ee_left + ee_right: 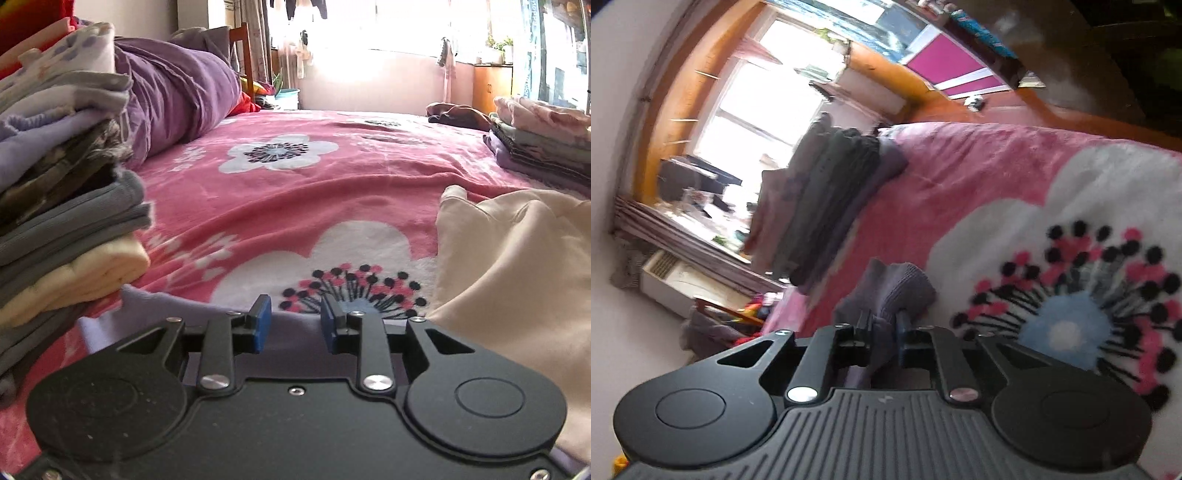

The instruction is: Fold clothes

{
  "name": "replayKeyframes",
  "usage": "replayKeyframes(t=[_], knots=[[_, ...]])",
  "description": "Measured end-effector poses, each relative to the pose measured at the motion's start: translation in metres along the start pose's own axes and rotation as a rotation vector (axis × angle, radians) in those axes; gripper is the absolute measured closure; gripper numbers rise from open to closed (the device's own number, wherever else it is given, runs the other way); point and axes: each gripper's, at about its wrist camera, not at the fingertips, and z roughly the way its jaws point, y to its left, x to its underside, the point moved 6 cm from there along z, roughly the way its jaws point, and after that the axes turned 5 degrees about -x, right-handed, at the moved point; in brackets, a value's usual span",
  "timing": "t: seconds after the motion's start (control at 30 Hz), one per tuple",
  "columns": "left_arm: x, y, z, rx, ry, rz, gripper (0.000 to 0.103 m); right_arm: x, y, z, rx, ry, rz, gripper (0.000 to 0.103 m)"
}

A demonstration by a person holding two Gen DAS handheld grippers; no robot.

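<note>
A home bedroom is shown. A bed [295,177] is covered by a pink flowered blanket [979,177], with a purple pillow [177,92] near its far left corner. Stacks of folded clothes [66,192] are kept along the bed's left edge and near its far right corner. A bright window [399,26] (garments hung before it) and a wooden cabinet [491,85] are seen behind.

Bedspread [332,192]: pink, white flowers, black-and-pink stamens. Garment [517,266]: cream. Knit cloth [897,291]: grey-purple. Pillow [177,88]: purple.
</note>
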Motion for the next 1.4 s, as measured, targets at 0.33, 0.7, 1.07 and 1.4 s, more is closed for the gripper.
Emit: replayKeyframes(t=[0.33, 0.7, 1.07, 1.4], knots=[[-0.008, -0.009, -0.003, 0.026, -0.025, -0.001, 0.077, -0.05, 0.022, -0.081, -0.137, -0.279, -0.04, 0.093], [-0.009, -0.018, -0.004, 0.03, -0.04, 0.028, 0.077, -0.036, -0.025, -0.069, 0.214, -0.022, -0.085, 0.028], [-0.004, -0.007, -0.021, 0.017, -0.074, 0.034, 0.073, -0.015, 0.036, -0.079, 0.467, -0.106, -0.604, 0.042], [0.027, 0.034, -0.064, 0.203, 0.021, -0.143, 0.071, 0.185, 0.165, -0.073, -0.2, 0.401, -1.172, 0.041]])
